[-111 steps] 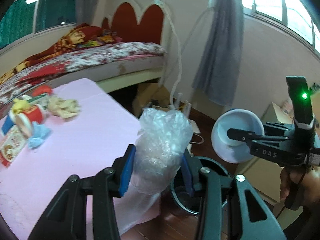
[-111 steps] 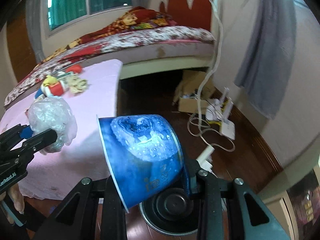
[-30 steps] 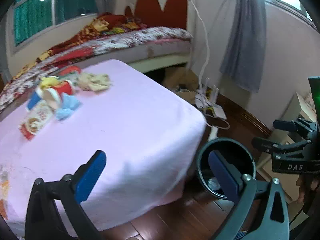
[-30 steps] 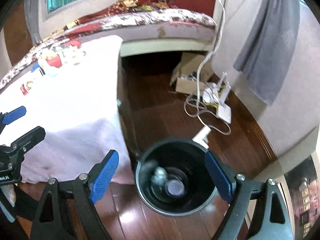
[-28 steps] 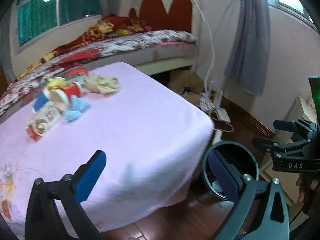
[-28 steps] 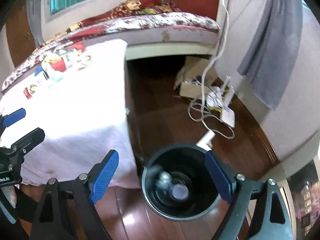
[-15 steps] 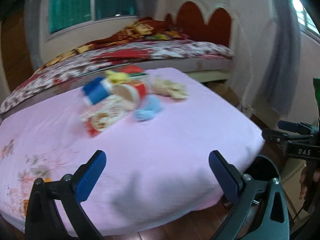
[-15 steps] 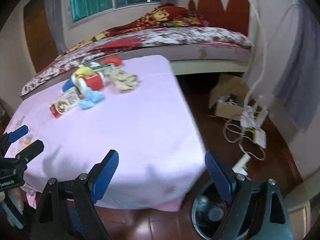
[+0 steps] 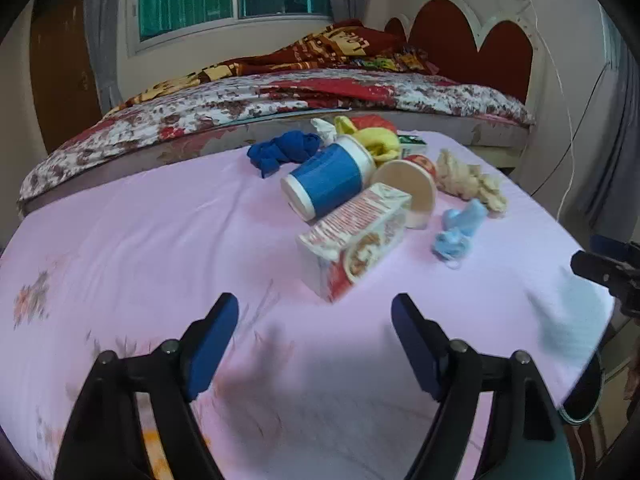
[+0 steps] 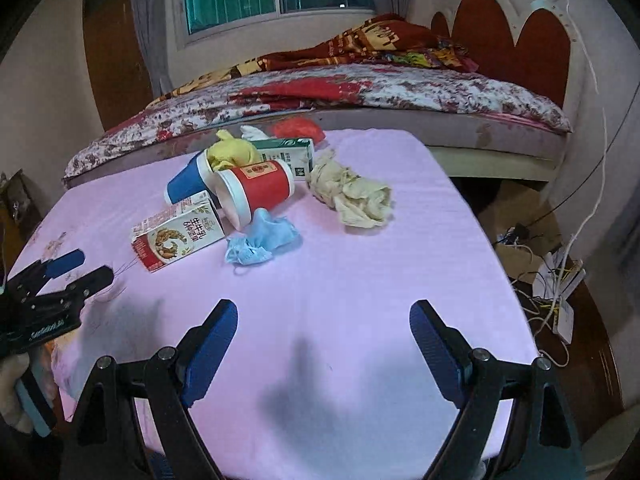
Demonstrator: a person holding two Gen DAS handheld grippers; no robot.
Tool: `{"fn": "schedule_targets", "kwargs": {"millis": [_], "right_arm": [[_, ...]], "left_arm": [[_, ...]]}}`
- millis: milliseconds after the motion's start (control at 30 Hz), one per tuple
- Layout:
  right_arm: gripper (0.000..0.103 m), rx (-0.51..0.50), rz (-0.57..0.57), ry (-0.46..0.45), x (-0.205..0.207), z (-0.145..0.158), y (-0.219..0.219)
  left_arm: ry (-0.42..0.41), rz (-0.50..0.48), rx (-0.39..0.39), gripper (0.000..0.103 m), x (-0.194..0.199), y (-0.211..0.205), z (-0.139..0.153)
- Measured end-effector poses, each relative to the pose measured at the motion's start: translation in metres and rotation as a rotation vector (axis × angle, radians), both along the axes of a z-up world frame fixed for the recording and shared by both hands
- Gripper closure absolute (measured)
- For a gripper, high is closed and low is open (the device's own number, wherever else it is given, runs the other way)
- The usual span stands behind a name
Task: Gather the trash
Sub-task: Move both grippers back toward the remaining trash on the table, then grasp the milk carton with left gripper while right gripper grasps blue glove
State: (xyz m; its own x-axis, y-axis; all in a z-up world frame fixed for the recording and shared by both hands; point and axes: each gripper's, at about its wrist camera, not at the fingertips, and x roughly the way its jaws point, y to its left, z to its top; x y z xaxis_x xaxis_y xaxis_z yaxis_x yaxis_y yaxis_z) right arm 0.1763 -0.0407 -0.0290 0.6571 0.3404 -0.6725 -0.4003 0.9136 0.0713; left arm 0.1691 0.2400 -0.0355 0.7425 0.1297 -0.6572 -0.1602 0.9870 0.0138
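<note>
Trash lies in a heap at the far side of the pink-covered table (image 9: 160,240) (image 10: 380,280): a red and white milk carton (image 9: 356,236) (image 10: 178,236), a blue cup (image 9: 328,182) (image 10: 186,184), a red cup (image 10: 256,190) (image 9: 412,192), a crumpled blue mask (image 9: 460,228) (image 10: 260,242), a beige crumpled wad (image 9: 468,180) (image 10: 352,194), a green carton (image 10: 286,154), a yellow rag (image 10: 234,152) and a dark blue cloth (image 9: 284,150). My left gripper (image 9: 314,340) is open and empty, just short of the milk carton. My right gripper (image 10: 324,344) is open and empty over the table's near part.
A bed with a floral cover (image 10: 360,88) runs behind the table. The black bin's rim (image 9: 584,396) shows at the table's right corner. Cables and a cardboard box (image 10: 532,232) lie on the wooden floor to the right.
Both grippers let go of the plastic bag and the blue bowl over the bin. They have since swung left from the bin to face the table's trash heap, jaws open.
</note>
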Motion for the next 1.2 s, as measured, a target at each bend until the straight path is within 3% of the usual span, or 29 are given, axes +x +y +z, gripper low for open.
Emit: {"fn": "schedule_targets", "kwargs": {"millis": [233,367,433,467,600,800,933,1033,1200], "right_arm": [[0.014,-0.012,0.003,0.046,0.03,-0.02,0.01],[0.014,-0.02,0.012,0.057,0.045,-0.027,0.015],[0.014,-0.022,0.014,0.061,0.053,-0.029,0.017],[0.014,-0.024,0.014,0.062,0.057,-0.03,0.018],[0.014,-0.004,0.019,0.07,0.062,-0.032,0.021],[0.014,0.013,0.073,0.062,0.065,-0.028,0.048],[0.014,0.019,0.088,0.07,0.073,-0.029,0.067],[0.014,0.011,0.101,0.081,0.079,-0.033,0.08],[0.036,-0.004,0.128,0.121,0.089,-0.046,0.095]], "left_arm": [[0.074,-0.064,-0.028,0.024,0.05,0.013,-0.022],[0.076,-0.129,-0.068,0.025,0.065,0.011,-0.026],[0.088,-0.173,-0.102,0.035,0.07,0.007,-0.027],[0.09,-0.191,-0.119,0.048,0.071,0.004,-0.027],[0.077,-0.193,-0.149,0.066,0.053,-0.004,-0.025],[0.023,-0.062,-0.106,0.067,0.02,-0.007,-0.019],[0.056,-0.068,-0.094,0.065,0.025,-0.013,-0.024],[0.052,-0.063,-0.104,0.058,0.032,-0.013,-0.022],[0.065,-0.039,-0.131,0.058,0.04,-0.009,-0.024]]}}
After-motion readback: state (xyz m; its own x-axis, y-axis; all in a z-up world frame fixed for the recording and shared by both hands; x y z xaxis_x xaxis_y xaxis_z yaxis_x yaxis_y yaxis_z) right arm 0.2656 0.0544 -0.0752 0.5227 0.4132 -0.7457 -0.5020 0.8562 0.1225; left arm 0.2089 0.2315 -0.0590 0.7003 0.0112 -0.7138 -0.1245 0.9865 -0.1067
